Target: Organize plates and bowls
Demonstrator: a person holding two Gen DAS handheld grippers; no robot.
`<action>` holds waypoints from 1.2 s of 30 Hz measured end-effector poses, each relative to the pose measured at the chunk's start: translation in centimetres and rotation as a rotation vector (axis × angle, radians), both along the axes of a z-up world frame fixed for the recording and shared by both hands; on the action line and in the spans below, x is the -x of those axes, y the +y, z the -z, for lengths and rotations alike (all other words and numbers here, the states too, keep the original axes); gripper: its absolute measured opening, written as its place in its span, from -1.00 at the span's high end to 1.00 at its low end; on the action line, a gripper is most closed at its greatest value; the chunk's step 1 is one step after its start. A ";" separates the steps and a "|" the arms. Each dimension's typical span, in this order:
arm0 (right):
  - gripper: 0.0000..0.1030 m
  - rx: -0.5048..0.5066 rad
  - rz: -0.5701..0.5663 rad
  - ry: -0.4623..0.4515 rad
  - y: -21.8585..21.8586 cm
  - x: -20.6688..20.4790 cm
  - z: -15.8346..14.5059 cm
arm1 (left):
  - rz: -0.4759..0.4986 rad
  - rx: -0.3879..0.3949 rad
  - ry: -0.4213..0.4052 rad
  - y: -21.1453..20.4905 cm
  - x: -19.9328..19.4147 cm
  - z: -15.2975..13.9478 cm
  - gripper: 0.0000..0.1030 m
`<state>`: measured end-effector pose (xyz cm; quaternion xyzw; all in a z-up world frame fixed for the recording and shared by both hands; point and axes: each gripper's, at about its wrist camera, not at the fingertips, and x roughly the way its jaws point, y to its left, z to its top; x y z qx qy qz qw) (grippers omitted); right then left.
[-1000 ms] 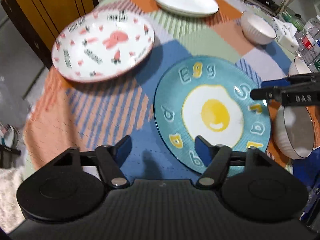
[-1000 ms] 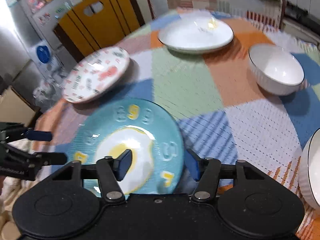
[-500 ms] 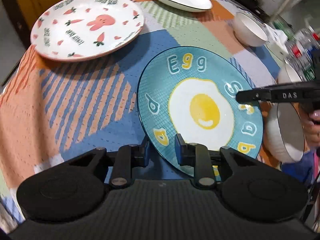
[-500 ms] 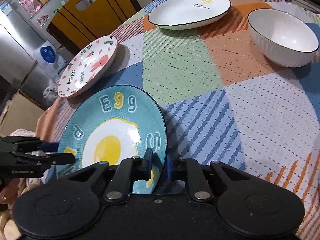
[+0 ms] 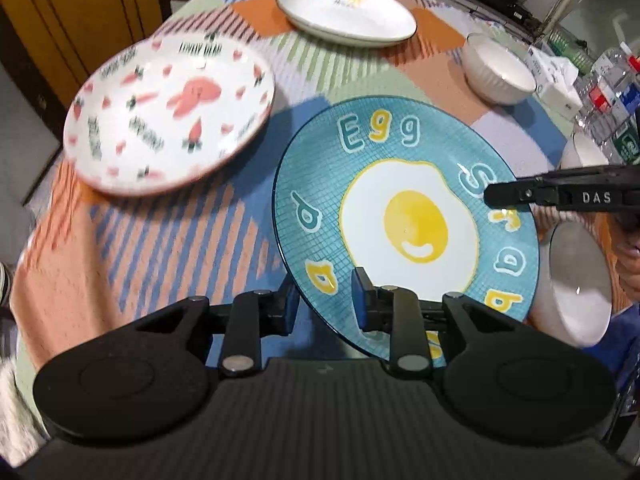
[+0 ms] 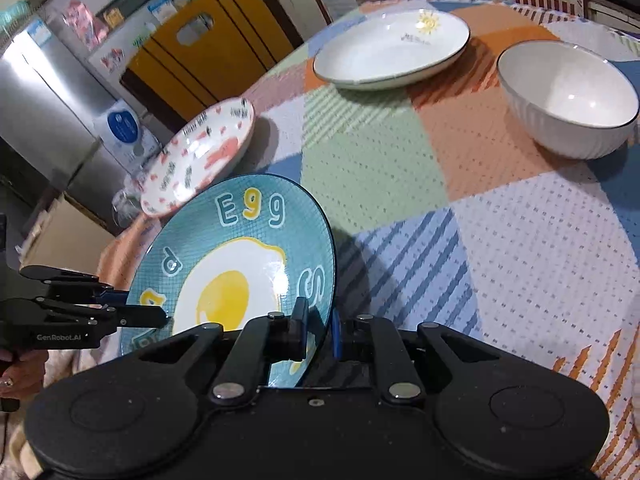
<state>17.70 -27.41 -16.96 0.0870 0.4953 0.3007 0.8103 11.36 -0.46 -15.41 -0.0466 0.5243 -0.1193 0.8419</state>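
Note:
The teal egg plate (image 5: 408,216) is lifted off the patchwork tablecloth and tilted. My left gripper (image 5: 324,300) is shut on its near-left rim. My right gripper (image 6: 318,330) is shut on its opposite rim; the plate also shows in the right wrist view (image 6: 236,268). The right gripper shows in the left wrist view (image 5: 520,194) over the plate's right edge. The left gripper appears at the left of the right wrist view (image 6: 132,308). A bunny plate (image 5: 168,112), a white sun plate (image 5: 348,12) and a white bowl (image 5: 500,70) rest on the table.
A second white bowl (image 5: 576,284) sits just right of the egg plate, a third bowl's rim (image 5: 588,152) behind it. Bottles and a tissue box (image 5: 560,80) crowd the right edge. Yellow chairs (image 6: 208,60) stand beyond the table's far-left side.
Both grippers went from open to shut on the egg plate's rims. The plate has risen off the cloth and tilted.

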 end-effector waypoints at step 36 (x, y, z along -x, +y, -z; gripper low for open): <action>0.57 0.178 0.224 -0.055 -3.8 -4.9 1.4 | 0.053 0.013 0.018 -5.9 -14.2 3.2 0.51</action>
